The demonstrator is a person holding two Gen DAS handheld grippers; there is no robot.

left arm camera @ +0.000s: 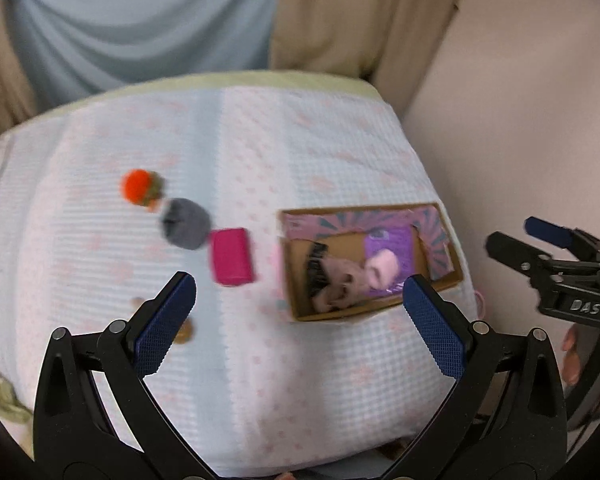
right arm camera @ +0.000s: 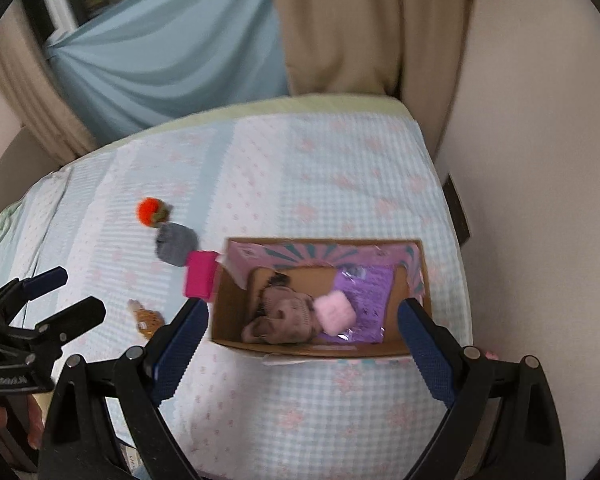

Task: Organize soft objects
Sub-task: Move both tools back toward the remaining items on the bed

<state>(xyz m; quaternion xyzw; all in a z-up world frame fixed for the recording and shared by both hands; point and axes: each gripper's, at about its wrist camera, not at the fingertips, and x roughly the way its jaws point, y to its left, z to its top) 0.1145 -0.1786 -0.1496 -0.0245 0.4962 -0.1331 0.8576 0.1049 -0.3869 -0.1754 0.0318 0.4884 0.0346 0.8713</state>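
Both grippers gape empty — left gripper (left arm camera: 296, 320), right gripper (right arm camera: 300, 344).

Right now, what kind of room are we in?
Probably a bedroom. A patterned quilt covers what looks like a bed, curtains hang behind it, and a cardboard box of soft toys sits on top.

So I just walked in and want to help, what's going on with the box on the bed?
A person holds two grippers above the bed, both open and empty. The cardboard box already holds a brown plush and a pink fluffy piece. An orange pom-pom, a grey ball, a magenta block and a small tan item lie outside.
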